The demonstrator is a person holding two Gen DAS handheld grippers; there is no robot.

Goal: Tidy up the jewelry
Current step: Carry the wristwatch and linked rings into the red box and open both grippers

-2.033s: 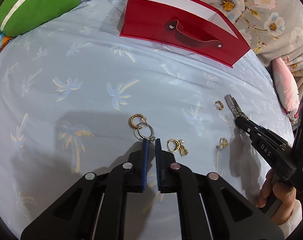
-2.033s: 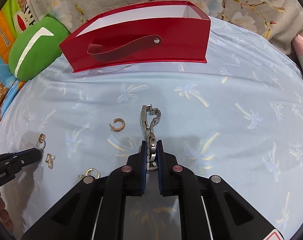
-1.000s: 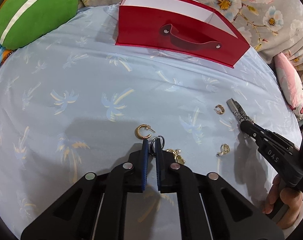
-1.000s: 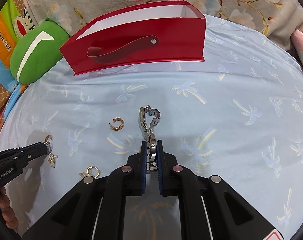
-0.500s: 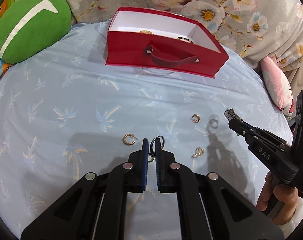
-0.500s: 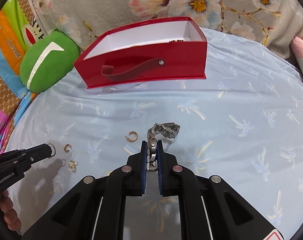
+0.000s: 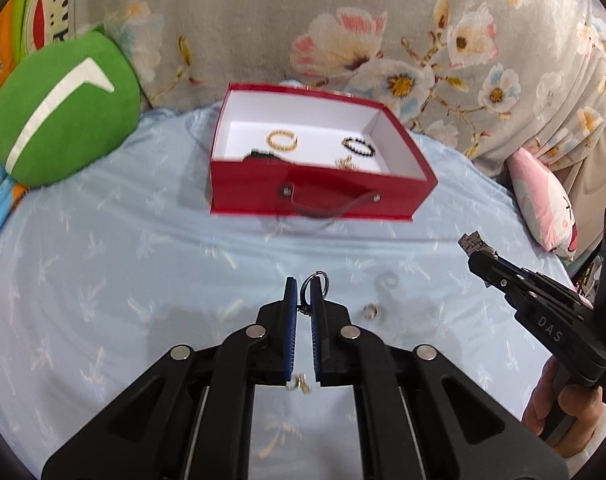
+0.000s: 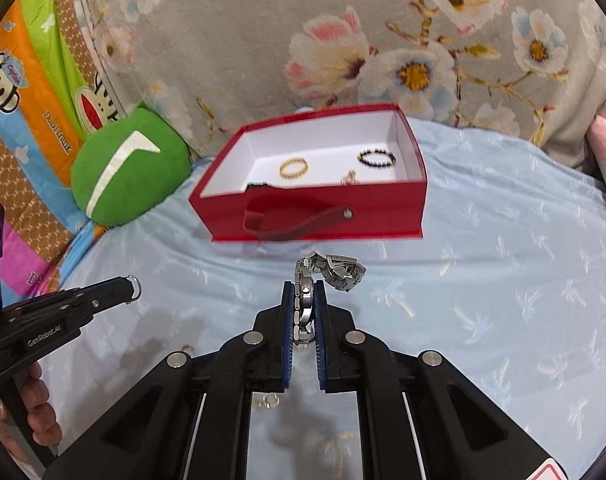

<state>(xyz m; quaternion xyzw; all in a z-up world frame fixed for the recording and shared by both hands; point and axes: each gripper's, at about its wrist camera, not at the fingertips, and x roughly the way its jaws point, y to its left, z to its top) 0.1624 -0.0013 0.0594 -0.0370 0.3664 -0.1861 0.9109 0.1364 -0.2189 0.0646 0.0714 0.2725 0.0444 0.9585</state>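
Observation:
My left gripper (image 7: 302, 292) is shut on a small silver ring earring (image 7: 315, 281), held up above the light blue sheet. The right gripper (image 8: 303, 300) is shut on a silver metal watch band (image 8: 331, 270), whose free end droops to the right. Both hang in the air in front of an open red box (image 7: 323, 196) with a white inside. A gold bracelet (image 7: 282, 139), a black bead bracelet (image 7: 358, 147) and a gold piece (image 7: 345, 163) lie in the box. Loose gold earrings (image 7: 370, 311) stay on the sheet.
A green round cushion (image 7: 63, 108) lies left of the box. Flowered grey fabric (image 7: 343, 20) rises behind it, and a pink pillow (image 7: 543, 196) is at the right. A hand (image 8: 35, 412) holds the left gripper's handle.
Both grippers have risen off the sheet with their pieces still held. The box's inside has come into view and the loose earrings have dropped lower in the frames.

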